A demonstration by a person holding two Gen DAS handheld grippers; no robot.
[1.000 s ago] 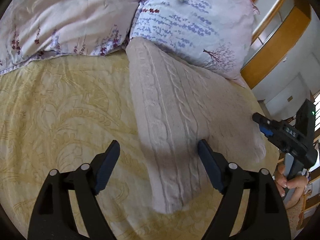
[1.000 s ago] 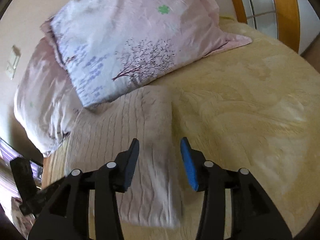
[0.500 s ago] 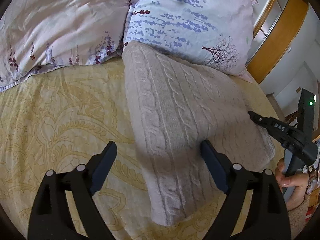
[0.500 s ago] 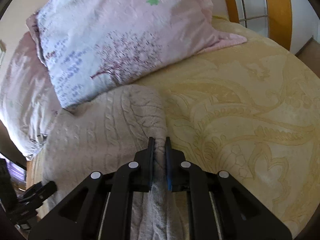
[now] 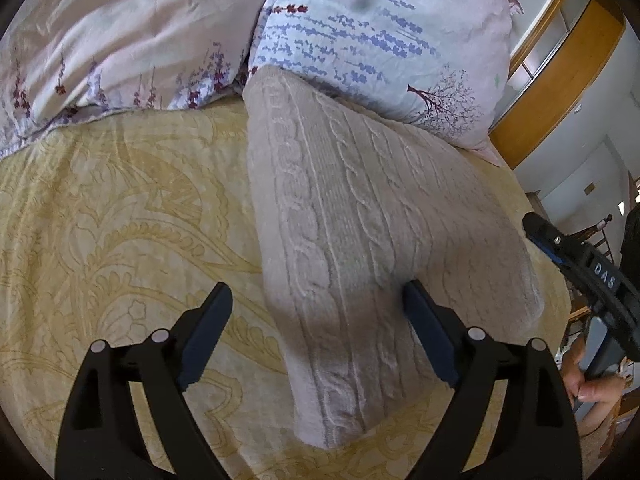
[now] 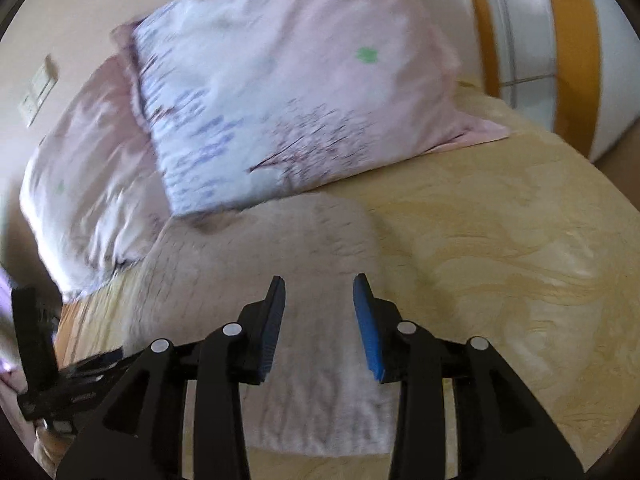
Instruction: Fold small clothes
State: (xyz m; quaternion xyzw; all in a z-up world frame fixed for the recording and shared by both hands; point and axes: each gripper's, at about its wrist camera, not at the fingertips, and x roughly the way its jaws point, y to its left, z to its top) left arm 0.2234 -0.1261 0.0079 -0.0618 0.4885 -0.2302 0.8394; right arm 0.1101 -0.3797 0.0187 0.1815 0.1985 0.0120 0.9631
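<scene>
1. Angling steeply down at the bed, the left claw [image 5: 316,332] fills the bottom of the left wrist view, its jaws spread wide and gripping nothing.
2. One left finger [image 5: 206,334] sits over the yellow bedspread [image 5: 112,220]; the other overlaps the folded cable-knit sweater [image 5: 360,220], though contact there cannot be told.
3. At the lower right of that view, a hand [image 5: 592,384] holds the right claw's handle.
4. Tilting only slightly downward, the right claw [image 6: 319,320] has its jaws opening, partly apart, over the sweater's near end; the pads do not press on it.
5. Folded into a long strip, the sweater lies on the bedspread at mid-frame, its far end against the floral pillow [image 5: 380,32].
</scene>
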